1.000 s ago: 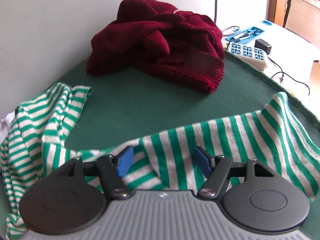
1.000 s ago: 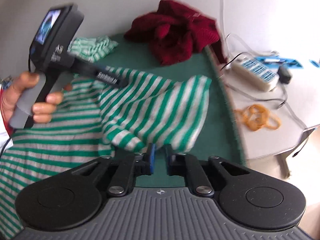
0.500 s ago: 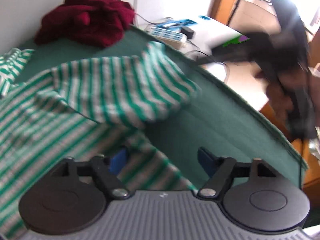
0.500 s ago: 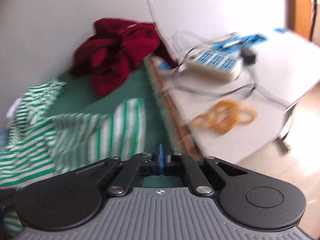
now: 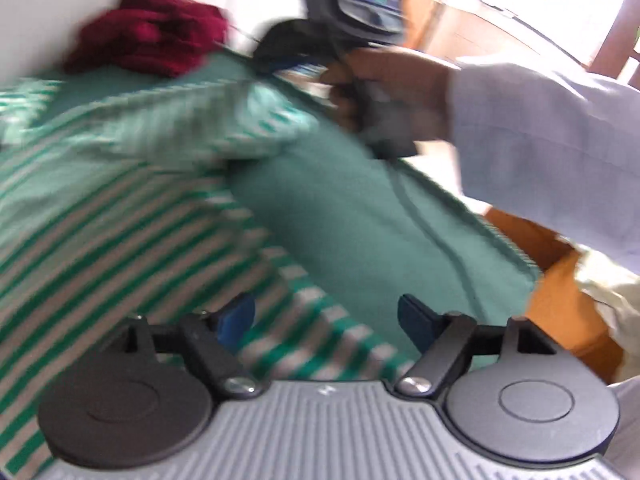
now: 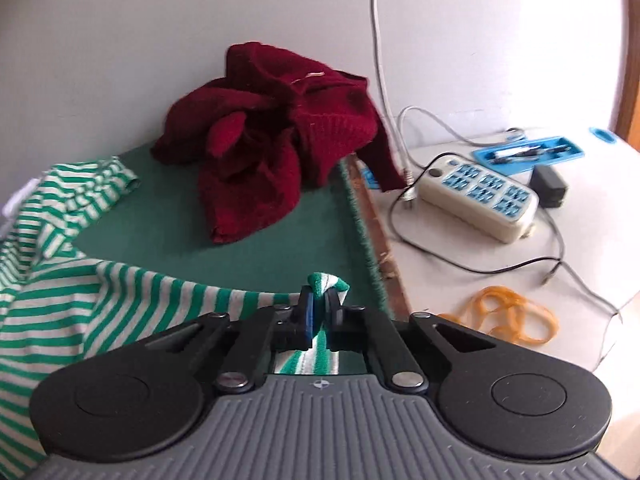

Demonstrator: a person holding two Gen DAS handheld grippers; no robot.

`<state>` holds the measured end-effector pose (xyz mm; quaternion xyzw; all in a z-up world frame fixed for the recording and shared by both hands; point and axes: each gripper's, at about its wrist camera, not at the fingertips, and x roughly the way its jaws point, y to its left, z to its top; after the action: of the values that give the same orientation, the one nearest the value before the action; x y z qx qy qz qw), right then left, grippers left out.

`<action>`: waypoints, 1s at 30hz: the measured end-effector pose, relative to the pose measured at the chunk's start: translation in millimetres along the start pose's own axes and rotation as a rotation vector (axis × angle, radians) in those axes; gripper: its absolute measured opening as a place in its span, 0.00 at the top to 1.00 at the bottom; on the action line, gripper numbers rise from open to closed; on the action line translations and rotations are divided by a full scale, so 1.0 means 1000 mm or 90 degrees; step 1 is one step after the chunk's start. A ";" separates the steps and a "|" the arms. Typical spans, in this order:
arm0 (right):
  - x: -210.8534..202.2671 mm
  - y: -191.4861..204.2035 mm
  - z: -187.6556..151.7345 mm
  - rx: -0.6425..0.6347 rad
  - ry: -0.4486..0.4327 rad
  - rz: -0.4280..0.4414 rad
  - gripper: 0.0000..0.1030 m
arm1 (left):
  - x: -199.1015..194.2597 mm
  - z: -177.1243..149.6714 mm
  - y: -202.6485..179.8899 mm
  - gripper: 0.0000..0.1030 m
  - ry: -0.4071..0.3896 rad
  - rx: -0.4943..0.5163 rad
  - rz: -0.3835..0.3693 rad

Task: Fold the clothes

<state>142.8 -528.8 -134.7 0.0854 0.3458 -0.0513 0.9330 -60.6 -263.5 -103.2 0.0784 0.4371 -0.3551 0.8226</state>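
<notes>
A green-and-white striped shirt [image 5: 120, 220] lies spread on the green table cloth [image 5: 340, 220]. My left gripper [image 5: 326, 312] hovers over the shirt's lower edge, its jaws wide apart and closing, with nothing pinched. In the right wrist view, my right gripper [image 6: 320, 304] has a corner of the striped shirt [image 6: 120, 304] between its pads, and a small tip of fabric sticks out past them. Its jaws are easing open while the cloth is still pinched. A crumpled dark red sweater [image 6: 280, 128] sits by the wall at the back of the green cloth [image 6: 160, 240].
Right of the cloth's edge, a white table carries a power strip [image 6: 480, 196], cables, orange rubber bands [image 6: 508, 316], a blue tray [image 6: 528, 152] and a black adapter [image 6: 550, 186]. A person's hand [image 5: 384, 92] and pale sleeve [image 5: 540, 140] cross the left wrist view.
The left wrist view swung right from the sweater toward the cloth's right edge, bringing the hand with the other gripper close. The right gripper dropped to the shirt corner and closed on it.
</notes>
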 end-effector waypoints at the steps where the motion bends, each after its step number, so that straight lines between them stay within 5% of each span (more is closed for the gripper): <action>1: -0.005 0.004 0.002 0.014 -0.007 -0.045 0.72 | -0.013 -0.007 0.014 0.19 -0.012 -0.024 0.025; 3: -0.024 0.017 0.005 0.048 -0.053 -0.075 0.66 | -0.040 -0.024 0.049 0.16 -0.036 -0.100 0.077; 5: -0.047 0.045 0.001 0.047 -0.092 -0.037 0.64 | -0.071 -0.047 0.091 0.15 -0.058 -0.178 0.146; 10: -0.062 0.167 -0.027 -0.068 0.024 0.258 0.64 | -0.154 -0.112 0.193 0.13 -0.103 -0.339 0.309; 14: -0.086 0.305 -0.051 -0.285 -0.001 0.394 0.64 | -0.191 -0.162 0.243 0.12 -0.083 -0.355 0.404; 21: -0.090 0.523 -0.104 -0.608 0.031 0.535 0.53 | -0.202 -0.211 0.265 0.07 -0.021 -0.241 0.388; 25: -0.078 0.570 -0.133 -0.735 0.096 0.544 0.53 | -0.215 -0.230 0.265 0.04 -0.021 -0.192 0.348; 27: -0.075 0.580 -0.138 -0.747 0.123 0.549 0.68 | -0.217 -0.234 0.268 0.04 -0.021 -0.173 0.337; 29: -0.078 0.579 -0.127 -0.691 0.109 0.535 0.98 | -0.218 -0.236 0.273 0.04 -0.023 -0.161 0.324; 30: -0.080 0.578 -0.120 -0.657 0.099 0.526 0.99 | -0.218 -0.235 0.275 0.04 -0.026 -0.160 0.317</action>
<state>95.6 63.7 -100.5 -0.2435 0.3313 0.4893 0.7691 -117.2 154.7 -126.5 0.0734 0.4284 -0.0868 0.8964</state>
